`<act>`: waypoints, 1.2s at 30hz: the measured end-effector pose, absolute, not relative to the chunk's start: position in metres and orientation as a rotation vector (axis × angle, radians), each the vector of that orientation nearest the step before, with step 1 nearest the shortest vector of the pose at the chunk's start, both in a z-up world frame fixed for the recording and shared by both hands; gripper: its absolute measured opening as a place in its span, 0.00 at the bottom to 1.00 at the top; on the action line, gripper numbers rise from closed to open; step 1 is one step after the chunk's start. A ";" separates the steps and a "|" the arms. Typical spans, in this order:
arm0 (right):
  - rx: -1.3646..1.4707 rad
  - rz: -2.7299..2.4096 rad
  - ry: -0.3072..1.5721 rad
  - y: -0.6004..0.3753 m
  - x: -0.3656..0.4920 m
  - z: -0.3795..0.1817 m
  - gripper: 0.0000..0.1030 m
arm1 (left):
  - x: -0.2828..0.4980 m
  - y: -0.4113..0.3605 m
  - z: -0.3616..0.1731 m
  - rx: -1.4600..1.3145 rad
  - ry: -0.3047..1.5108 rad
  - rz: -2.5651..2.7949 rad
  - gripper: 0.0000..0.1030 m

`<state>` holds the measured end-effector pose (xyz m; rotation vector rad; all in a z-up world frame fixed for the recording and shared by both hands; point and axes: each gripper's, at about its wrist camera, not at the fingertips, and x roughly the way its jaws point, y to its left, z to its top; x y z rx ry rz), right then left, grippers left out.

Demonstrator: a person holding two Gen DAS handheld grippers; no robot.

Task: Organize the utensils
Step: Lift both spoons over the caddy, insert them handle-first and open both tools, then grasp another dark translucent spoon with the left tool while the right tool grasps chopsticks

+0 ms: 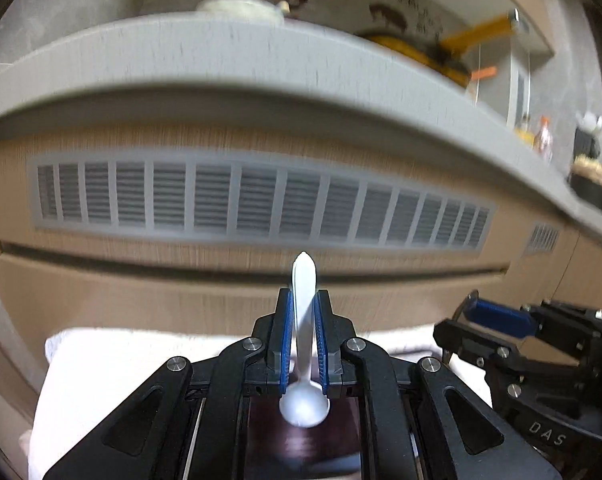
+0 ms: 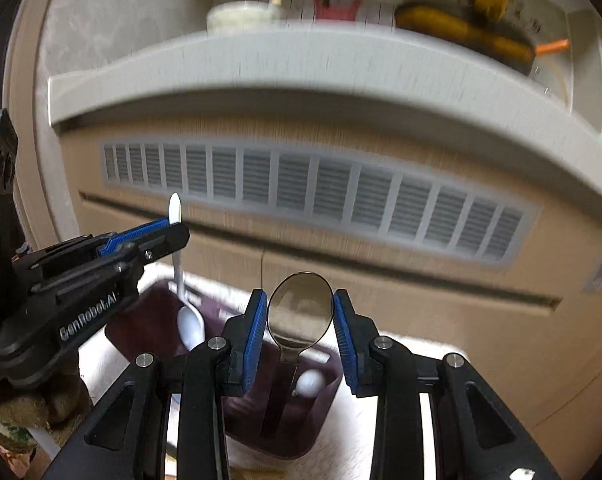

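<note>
White plastic shows between the blue pads of the left tongs: they are clamped tight on the handle of a white plastic spoon, which stands nearly upright, handle tip above the fingertips and bowl hanging below them. Seen from the right wrist, that spoon's bowl hangs over the near-left corner of a dark maroon bin.

The right tongs grip a metal spoon by its bowl, one blue pad against each edge, the bowl upright between the fingertips and the handle running down into the bin directly beneath. Beside that handle, inside the bin, lies a small white rounded object; what it is cannot be told.

The bin rests on a white cloth that spreads below and to both sides of the tongs. The two tongs sit near each other, the left one just to the left of the right one and slightly farther forward.

Ahead of both tongs stands a tan cabinet front with a long grey vent grille, topped by a grey table. On it, far beyond the tongs, are a pale bowl and a yellow pan, both blurred.
</note>
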<state>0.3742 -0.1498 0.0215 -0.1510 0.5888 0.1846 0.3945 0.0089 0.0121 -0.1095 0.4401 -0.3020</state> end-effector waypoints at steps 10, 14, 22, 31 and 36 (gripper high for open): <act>-0.162 0.184 0.651 -0.152 0.360 0.004 0.52 | 0.383 0.001 0.002 -0.068 0.524 -0.301 0.33; -0.166 0.148 0.608 -0.160 0.335 0.019 0.72 | 0.364 0.004 0.011 -0.048 0.528 -0.316 0.55; -0.217 0.083 0.612 -0.183 0.269 0.011 0.99 | 0.318 0.037 0.004 -0.090 0.603 -0.340 0.64; -0.258 0.104 0.789 -0.189 0.209 -0.056 0.99 | 0.296 0.019 -0.046 0.004 0.815 -0.582 0.64; -0.135 0.120 0.842 -0.208 0.197 -0.066 0.99 | 0.302 -0.026 -0.054 0.234 0.865 -0.742 0.63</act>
